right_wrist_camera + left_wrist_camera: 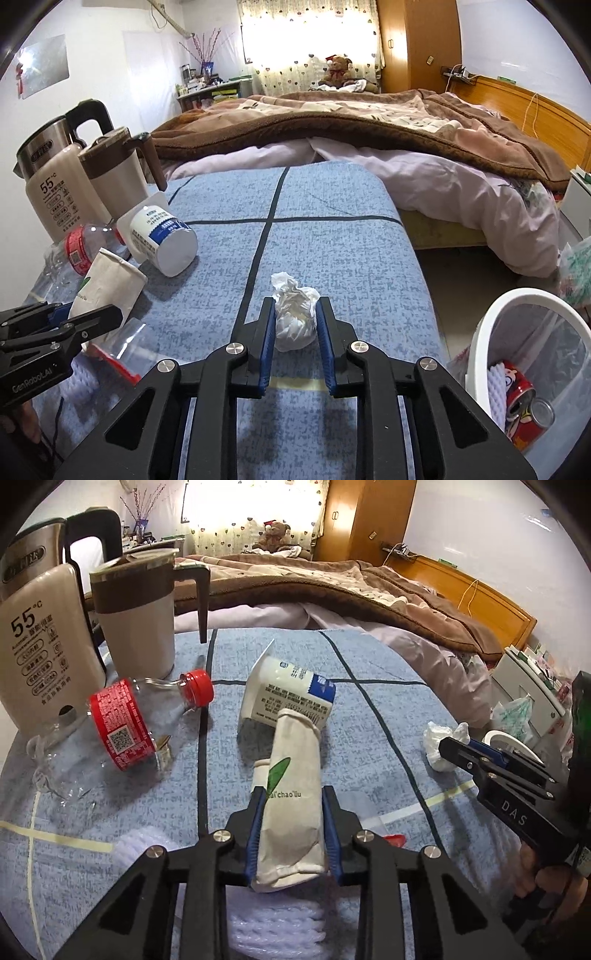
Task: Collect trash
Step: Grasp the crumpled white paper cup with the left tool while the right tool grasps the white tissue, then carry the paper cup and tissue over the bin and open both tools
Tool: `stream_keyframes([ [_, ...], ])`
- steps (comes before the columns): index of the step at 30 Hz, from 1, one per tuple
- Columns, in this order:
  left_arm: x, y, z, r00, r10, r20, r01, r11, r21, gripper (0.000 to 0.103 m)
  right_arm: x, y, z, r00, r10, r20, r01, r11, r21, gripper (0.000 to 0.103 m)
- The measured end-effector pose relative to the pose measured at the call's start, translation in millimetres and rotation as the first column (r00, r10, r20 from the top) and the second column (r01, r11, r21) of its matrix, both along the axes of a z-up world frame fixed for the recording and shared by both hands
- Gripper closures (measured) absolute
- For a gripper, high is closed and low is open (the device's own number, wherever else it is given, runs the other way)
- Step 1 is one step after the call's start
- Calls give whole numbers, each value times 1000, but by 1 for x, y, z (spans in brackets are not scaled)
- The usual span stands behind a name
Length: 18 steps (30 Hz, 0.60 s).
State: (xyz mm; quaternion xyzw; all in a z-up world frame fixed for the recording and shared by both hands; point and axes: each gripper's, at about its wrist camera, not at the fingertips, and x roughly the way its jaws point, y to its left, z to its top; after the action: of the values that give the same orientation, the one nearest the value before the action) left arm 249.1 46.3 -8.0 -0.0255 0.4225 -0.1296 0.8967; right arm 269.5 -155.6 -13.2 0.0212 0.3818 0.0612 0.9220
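Note:
My left gripper (293,797) is shut on a flattened paper cup (293,775) with a green leaf print, low over the blue cloth; the same gripper (96,314) and paper cup (107,284) show at the left of the right wrist view. My right gripper (294,308) is shut on a crumpled white tissue (293,321) lying on the cloth; from the left wrist view that gripper (448,749) pinches the tissue (439,746) at the right. A white yogurt tub (284,694) lies on its side beyond the cup. A crushed clear bottle (122,723) with red label and cap lies at the left.
A white bin (524,306) with a clear liner and a red can (521,406) inside stands on the floor at the right. An electric kettle (40,646) and a brown-lidded jug (136,613) stand at the table's back left. A bed (369,122) lies behind the table.

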Motion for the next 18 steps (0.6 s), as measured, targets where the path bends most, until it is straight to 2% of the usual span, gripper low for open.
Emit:
stream_keyframes([
  [3, -4, -3, 4, 1000, -1, 9, 1, 1000, 0, 75, -6, -2, 6, 1000, 0, 18, 0, 1000, 4, 81],
  [5, -6, -6, 6, 1000, -5, 14, 5, 1000, 1, 81, -10, -3, 9, 1000, -4, 27, 3, 1000, 5, 81],
  [18, -26, -20, 23, 998, -10, 61, 11, 1000, -19, 82, -35, -16, 23, 998, -27, 51, 25, 999, 44, 81],
])
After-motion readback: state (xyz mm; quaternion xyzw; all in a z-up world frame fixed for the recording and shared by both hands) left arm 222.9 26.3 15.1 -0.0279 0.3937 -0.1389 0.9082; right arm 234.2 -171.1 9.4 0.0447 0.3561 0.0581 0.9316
